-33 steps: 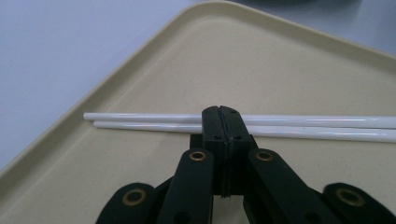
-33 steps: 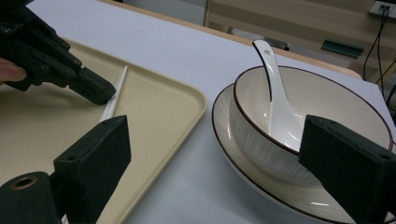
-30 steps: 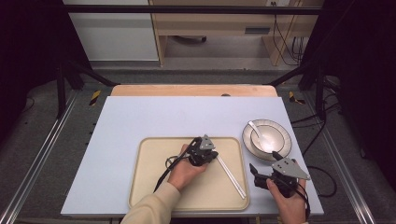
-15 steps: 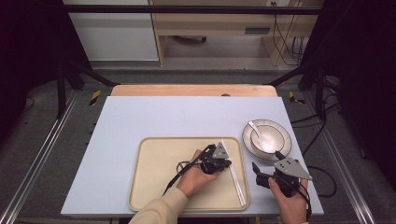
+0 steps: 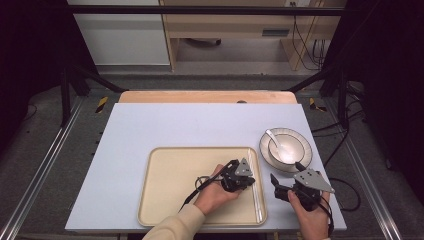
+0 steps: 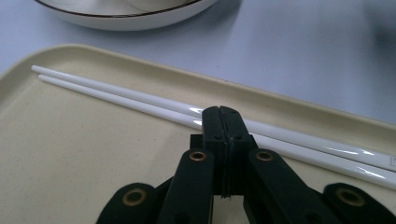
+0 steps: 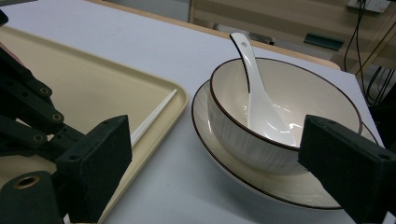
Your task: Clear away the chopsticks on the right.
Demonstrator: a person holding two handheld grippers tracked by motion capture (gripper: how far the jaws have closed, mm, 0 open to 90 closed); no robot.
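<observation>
Two white chopsticks point(image 6: 116, 93) lie side by side along the right edge of a beige tray point(image 5: 170, 200). My left gripper point(image 6: 223, 116) is shut with nothing between its jaws, and its tip sits low over the tray right at the chopsticks point(image 5: 257, 192). From above, the left gripper point(image 5: 250, 180) points right. My right gripper point(image 7: 215, 158) stands open over the table, aimed at a white bowl point(image 7: 322, 107) that holds a white spoon point(image 7: 254, 88). The right gripper point(image 5: 277, 187) hangs between the tray and the bowl point(image 5: 295, 142), touching neither.
The bowl rests on a dark-rimmed saucer point(image 7: 219, 154) just right of the tray. A dark cable point(image 5: 197, 192) from the left gripper trails across the tray. The table's front edge runs close below both hands. A wooden strip point(image 5: 207, 96) borders the far side.
My left gripper has slid right across the tray to the chopsticks at its right edge, staying shut. The right gripper has kept its place.
</observation>
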